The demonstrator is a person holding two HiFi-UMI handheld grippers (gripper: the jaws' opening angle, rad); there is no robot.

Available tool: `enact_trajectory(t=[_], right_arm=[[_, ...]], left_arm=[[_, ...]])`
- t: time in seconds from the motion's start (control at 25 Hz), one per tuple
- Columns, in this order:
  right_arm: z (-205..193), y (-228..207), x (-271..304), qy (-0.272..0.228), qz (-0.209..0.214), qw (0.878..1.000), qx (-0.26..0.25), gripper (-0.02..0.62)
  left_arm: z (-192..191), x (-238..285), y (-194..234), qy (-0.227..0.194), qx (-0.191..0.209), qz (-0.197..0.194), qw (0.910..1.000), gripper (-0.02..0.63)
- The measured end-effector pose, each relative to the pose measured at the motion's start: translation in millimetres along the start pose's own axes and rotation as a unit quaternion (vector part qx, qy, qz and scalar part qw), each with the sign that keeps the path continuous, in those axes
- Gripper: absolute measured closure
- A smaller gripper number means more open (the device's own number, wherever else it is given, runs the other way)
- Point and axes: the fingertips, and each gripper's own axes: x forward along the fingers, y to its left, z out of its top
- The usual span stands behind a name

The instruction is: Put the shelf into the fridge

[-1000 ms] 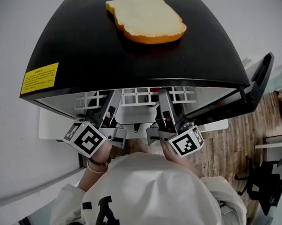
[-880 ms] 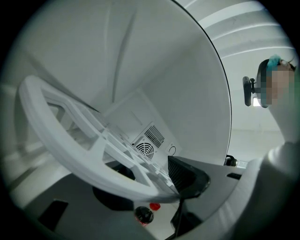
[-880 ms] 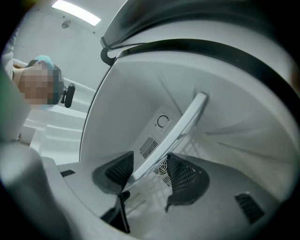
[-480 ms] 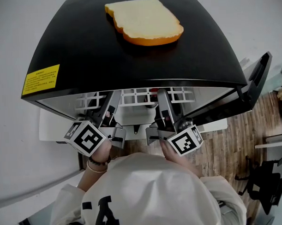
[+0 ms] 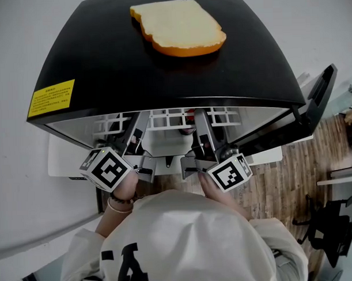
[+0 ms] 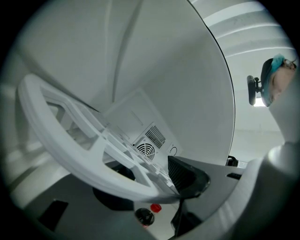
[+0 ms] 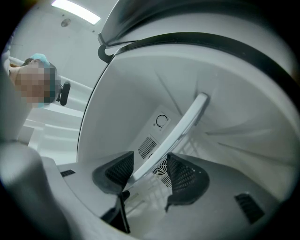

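Fingers (image 5: 134, 134) of the left gripper (image 5: 138, 124) and right gripper (image 5: 202, 122) reach into the black mini fridge (image 5: 104, 70), where the white grid shelf (image 5: 166, 116) sits at the mouth. Left gripper view: spread wide, shelf rim against one pad (image 6: 187, 174). Right gripper view: likewise wide, rim between, unclamped. Seating step, I'd judge; next, slide it level and deeper.
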Motion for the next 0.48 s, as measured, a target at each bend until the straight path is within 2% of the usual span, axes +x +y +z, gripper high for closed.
enact_trajectory(t=[0.48], right_arm=[[0.1, -3.2, 4.3, 0.000, 0.000, 1.000, 0.001, 0.368]], left_arm=[[1.7, 4.8, 2.7, -0.002, -0.004, 0.002, 1.0000, 0.400]])
